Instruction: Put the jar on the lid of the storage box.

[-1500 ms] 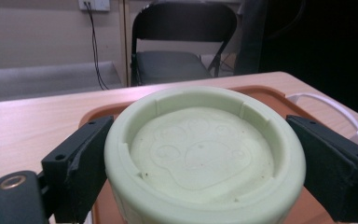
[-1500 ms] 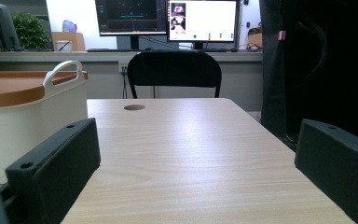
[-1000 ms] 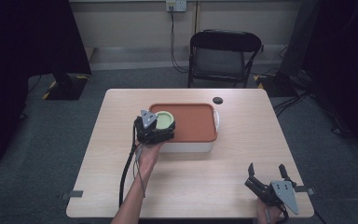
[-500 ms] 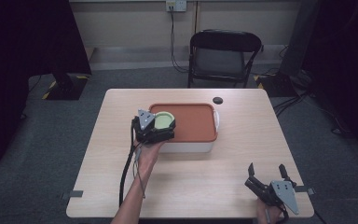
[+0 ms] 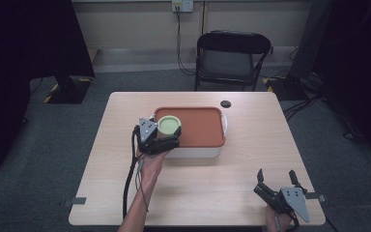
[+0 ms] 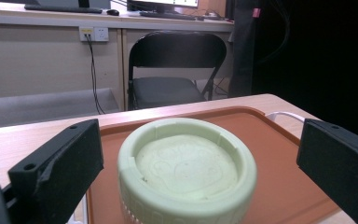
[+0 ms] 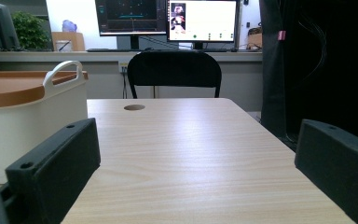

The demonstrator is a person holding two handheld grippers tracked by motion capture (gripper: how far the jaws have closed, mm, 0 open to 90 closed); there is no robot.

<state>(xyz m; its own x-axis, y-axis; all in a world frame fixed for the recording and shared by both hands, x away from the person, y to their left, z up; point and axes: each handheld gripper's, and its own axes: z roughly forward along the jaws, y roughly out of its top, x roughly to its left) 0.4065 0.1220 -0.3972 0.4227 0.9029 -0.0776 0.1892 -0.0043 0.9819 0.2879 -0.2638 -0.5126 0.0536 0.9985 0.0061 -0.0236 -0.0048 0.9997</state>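
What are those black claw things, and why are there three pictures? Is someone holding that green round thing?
The claws are grippers, tools a person holds, one in each hand. One picture comes from a camera up high; the other two come from small cameras riding on each gripper. From above, the left gripper is at a white box with an orange lid on a wooden table. A pale green round lid sits on the orange lid. The black jaws stand open on either side of it, not touching, so nothing is held yet. The right gripper rests near the table's corner, open and empty. A black chair stands behind the table.
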